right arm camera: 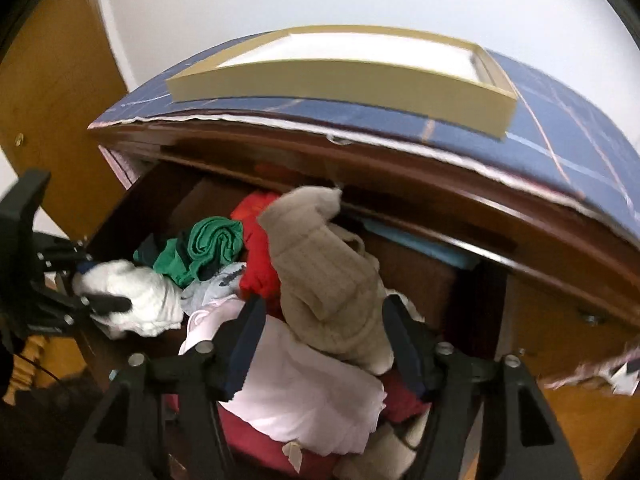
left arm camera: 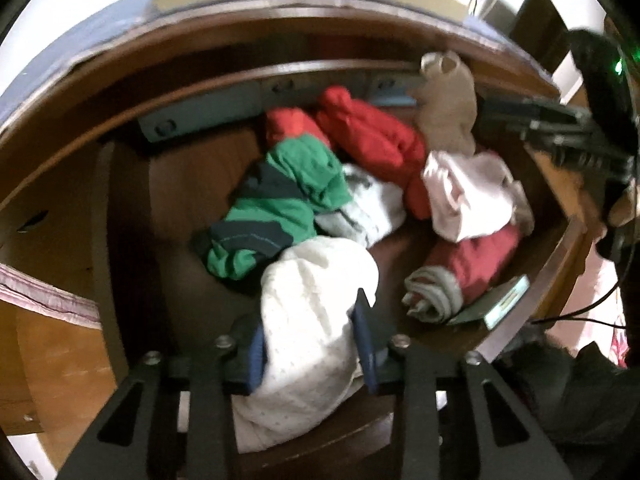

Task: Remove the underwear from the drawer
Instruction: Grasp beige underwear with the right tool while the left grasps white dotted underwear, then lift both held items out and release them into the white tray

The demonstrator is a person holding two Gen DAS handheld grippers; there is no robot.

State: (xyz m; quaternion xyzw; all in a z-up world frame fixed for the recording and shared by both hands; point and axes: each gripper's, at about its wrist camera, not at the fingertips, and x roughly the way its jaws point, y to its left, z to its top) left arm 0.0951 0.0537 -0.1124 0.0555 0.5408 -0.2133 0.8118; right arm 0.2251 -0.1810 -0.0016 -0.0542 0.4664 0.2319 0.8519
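Dark wooden drawer [left arm camera: 132,216] pulled open under a dresser top with a blue checked cover [right arm camera: 560,128], and we're right in the thick of the picking step. Nearest the left camera, the left gripper [left arm camera: 310,344] has its jaws closed in on a white knit piece of underwear [left arm camera: 320,280] at the drawer's front; the blue pads sit against both sides of the bunched fabric, so that reads as a proper grip. Over on the right, the right gripper [right arm camera: 324,332] has its jaws apart, either side of a beige ribbed garment [right arm camera: 328,276] that stands up over the heap, though the picture is smeared and I can't quite tell whether the pads touch the cloth. Just beyond lie a pale pink piece [right arm camera: 304,384] and a dark red one [left arm camera: 476,260], then a green striped piece [left arm camera: 280,200] and bright red ones [left arm camera: 372,132] toward the back wall. Farthest off, a shallow cream tray [right arm camera: 340,76] rests on the dresser top. Next move, as I judge it: the left hand lifts straight up and clear of the drawer front without snagging the green piece beside it, while the right needs to close on the beige garment before it rises.
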